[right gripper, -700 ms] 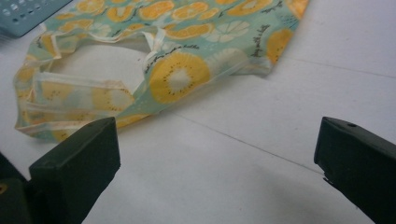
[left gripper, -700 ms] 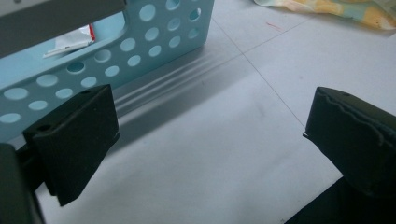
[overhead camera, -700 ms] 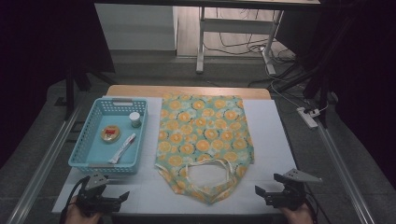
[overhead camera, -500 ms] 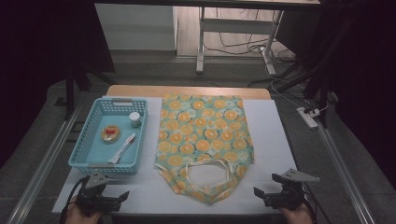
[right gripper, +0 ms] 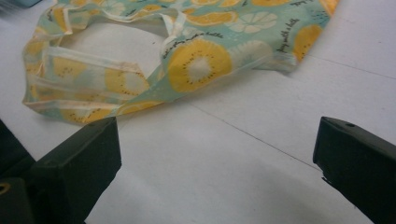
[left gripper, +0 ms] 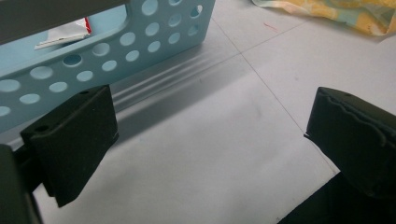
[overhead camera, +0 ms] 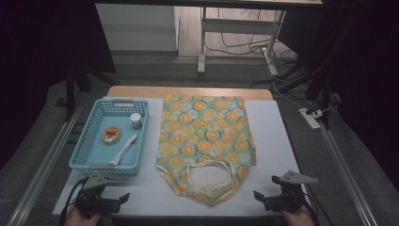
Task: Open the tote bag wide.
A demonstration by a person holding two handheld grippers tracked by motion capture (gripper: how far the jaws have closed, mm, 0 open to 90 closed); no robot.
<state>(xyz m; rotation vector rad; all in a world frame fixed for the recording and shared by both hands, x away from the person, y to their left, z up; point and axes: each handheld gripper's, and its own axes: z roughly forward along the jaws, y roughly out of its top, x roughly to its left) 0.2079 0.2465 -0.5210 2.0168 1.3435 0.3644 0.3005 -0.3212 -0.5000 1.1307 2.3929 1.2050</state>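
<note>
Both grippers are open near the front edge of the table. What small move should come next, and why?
Probably ease the right gripper forward toward the near handle of the fruit-print tote bag. Its jaws stand wide open with bare table between them, and the bag's handle end lies just ahead in the right gripper view. The left gripper is also open, beside the blue basket.

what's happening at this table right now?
Nothing is being handled yet. A person holds the left tool and the right tool low at the near edge of the white table, both open and empty. A fruit-print tote bag lies flat in the middle, handles toward the person. The blue basket on the left holds a small jar, a round tin and a tube.
</note>
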